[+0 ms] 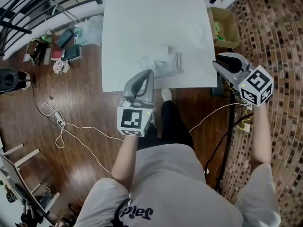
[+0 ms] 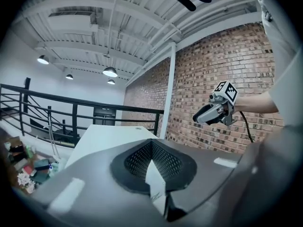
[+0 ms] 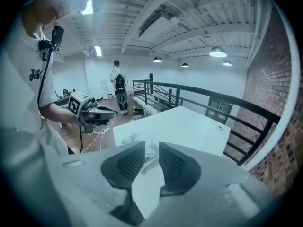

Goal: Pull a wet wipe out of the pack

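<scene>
You hold a tool in each hand at the near edge of a white bench (image 1: 156, 18). The wet wipe pack (image 1: 165, 64) lies flat on the bench, just ahead of the L tool (image 1: 147, 74) and well off to the left of the R tool (image 1: 217, 66). The pack looks pale and crumpled. Whether a wipe already pokes out can't be told.

L tool: nearly level, tip over the bench edge, right next to the pack but not touching it. Its jaws meet at the tips. A white sliver shows in the gap behind the tips, and it's unclear whether that's bench seen through or a scrap of sth. This spot prob suits pinning the pack down, so it won't lift or slide when a wipe is tugged.

R tool: out past the bench's right edge, over the wood floor, angled down and in toward the pack. Its jaws stand partway apart w/ nothing btwn them, only bench and pack visible beyond the gap. That narrow opening prob fits pinching a thin wipe, not a bulky item.

Task judged not begun: no wipe is in either tool. Next you'd likely bring the R tool across to the pack's opening while the L tool steadies it. Main risk is dragging the whole pack along.
</scene>
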A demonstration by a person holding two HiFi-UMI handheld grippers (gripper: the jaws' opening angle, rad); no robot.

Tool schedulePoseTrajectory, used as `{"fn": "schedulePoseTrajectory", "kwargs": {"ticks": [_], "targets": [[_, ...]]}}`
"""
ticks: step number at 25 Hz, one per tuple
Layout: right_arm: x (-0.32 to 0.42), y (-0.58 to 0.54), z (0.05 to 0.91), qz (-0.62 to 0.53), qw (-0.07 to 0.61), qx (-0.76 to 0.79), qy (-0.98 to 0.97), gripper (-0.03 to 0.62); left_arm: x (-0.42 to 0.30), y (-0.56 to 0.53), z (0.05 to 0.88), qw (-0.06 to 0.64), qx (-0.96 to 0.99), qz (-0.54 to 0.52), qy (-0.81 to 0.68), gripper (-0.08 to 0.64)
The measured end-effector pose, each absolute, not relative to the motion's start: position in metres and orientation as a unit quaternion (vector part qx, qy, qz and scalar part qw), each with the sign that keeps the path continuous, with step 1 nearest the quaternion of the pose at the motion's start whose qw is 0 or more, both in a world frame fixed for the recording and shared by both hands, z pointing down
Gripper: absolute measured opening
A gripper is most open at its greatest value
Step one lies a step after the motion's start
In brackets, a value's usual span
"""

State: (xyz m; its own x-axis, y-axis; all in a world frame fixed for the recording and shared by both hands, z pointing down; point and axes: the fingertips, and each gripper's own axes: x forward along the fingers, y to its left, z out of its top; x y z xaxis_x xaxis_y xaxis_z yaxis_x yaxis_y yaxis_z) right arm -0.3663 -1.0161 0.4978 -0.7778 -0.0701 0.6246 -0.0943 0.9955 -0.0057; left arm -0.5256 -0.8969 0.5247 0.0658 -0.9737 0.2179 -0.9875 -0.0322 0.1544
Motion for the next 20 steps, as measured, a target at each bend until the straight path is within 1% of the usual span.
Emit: {"fn": "schedulePoseTrajectory", "kwargs": {"ticks": [5, 7, 10, 20], "targets": [[-0.401, -1.009, 0.52, -0.036, 0.382, -0.027, -0.923, 0.153, -0.536, -0.898, 0.539, 0.136, 0.716, 0.027, -0.684, 0.015], [-0.414, -1.007, 0.531, -0.047, 0.401, -0.05, -0.914, 0.168, -0.538, -0.897, 0.543, 0.139, 0.715, 0.028, -0.684, 0.015], [-0.433, -1.0, 0.548, -0.049, 0.417, -0.085, -0.904, 0.172, -0.542, -0.893, 0.55, 0.144, 0.712, 0.03, -0.687, 0.015], [-0.508, -0.962, 0.596, -0.045, 0.432, -0.163, -0.886, 0.17, -0.551, -0.889, 0.574, 0.16, 0.699, 0.039, -0.696, 0.015]]}}
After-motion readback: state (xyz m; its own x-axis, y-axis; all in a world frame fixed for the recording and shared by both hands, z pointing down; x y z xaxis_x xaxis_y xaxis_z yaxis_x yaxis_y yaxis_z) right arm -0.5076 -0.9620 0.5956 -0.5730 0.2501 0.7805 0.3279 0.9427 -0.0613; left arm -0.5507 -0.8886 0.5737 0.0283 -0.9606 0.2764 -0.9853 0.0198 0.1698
